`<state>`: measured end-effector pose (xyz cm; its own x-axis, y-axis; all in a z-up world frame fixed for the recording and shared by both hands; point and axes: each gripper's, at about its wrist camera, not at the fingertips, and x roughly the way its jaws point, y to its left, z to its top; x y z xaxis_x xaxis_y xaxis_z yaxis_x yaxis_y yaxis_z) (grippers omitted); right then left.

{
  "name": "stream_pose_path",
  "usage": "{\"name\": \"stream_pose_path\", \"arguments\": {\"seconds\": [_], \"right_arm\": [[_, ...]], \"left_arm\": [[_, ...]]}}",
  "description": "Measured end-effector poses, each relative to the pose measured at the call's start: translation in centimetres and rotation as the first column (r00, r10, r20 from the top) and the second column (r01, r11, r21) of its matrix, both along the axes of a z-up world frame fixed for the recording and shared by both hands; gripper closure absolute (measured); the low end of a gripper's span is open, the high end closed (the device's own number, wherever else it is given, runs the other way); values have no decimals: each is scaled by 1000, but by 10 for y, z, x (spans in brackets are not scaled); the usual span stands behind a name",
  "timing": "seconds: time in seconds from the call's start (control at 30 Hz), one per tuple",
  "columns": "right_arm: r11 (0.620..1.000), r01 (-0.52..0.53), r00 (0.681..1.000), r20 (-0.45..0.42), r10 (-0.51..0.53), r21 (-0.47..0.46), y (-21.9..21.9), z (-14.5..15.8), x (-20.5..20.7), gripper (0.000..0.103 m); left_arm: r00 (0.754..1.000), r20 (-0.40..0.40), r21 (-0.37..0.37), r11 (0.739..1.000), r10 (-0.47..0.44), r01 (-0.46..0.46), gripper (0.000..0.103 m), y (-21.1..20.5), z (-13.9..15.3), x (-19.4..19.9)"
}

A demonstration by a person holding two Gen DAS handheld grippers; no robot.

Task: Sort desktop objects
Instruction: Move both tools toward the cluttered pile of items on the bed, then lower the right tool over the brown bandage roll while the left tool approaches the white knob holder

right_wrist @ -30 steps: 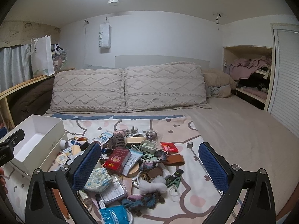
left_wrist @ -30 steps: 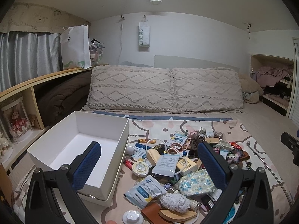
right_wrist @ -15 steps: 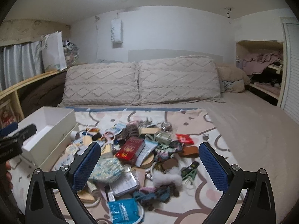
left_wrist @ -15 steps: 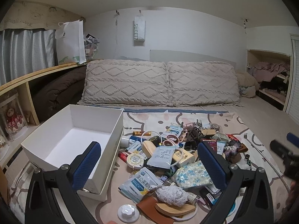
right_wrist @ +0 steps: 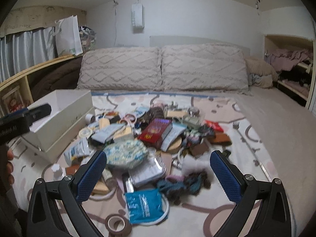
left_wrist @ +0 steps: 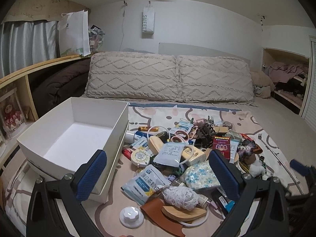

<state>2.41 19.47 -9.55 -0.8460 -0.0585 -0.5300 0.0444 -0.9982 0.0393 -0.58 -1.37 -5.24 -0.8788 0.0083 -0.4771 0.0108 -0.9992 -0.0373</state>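
left tongs (left_wrist: 158, 174) wide apart, holding nothing | right tongs (right_wrist: 158, 172) same | right view blurry | white cardboard box (left_wrist: 75, 136) at 9 o'clock | pile (left_wrist: 183, 154) partly hidden

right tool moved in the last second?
Yes. The right tool has advanced toward the clutter and swung left: the red box and the pillows sit larger and further right.

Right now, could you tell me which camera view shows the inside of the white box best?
The left wrist view: the white box sits close, and its bare floor and inner walls show. The right wrist view shows it farther off, mostly its outer side wall, blurred.
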Motion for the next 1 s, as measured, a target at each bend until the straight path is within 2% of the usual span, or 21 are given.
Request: {"name": "stream_pose_path", "arguments": {"seconds": [0.33, 0.63, 0.9, 1.0], "right_arm": [[999, -40, 992, 117, 40, -4, -14, -43, 8, 0], [996, -84, 982, 172, 83, -2, -34, -58, 10, 0], [994, -101, 969, 223, 110, -53, -40, -77, 14, 0], [993, -105, 966, 231, 115, -57, -44, -82, 17, 0]], "left_arm": [[997, 66, -1, 1000, 26, -26, 0, -16, -28, 5], [986, 160, 34, 998, 52, -59, 0, -38, -59, 14], [986, 158, 64, 997, 43, -53, 0, -50, -57, 25], [989, 149, 42, 999, 18, -25, 0, -51, -52, 28]]}}
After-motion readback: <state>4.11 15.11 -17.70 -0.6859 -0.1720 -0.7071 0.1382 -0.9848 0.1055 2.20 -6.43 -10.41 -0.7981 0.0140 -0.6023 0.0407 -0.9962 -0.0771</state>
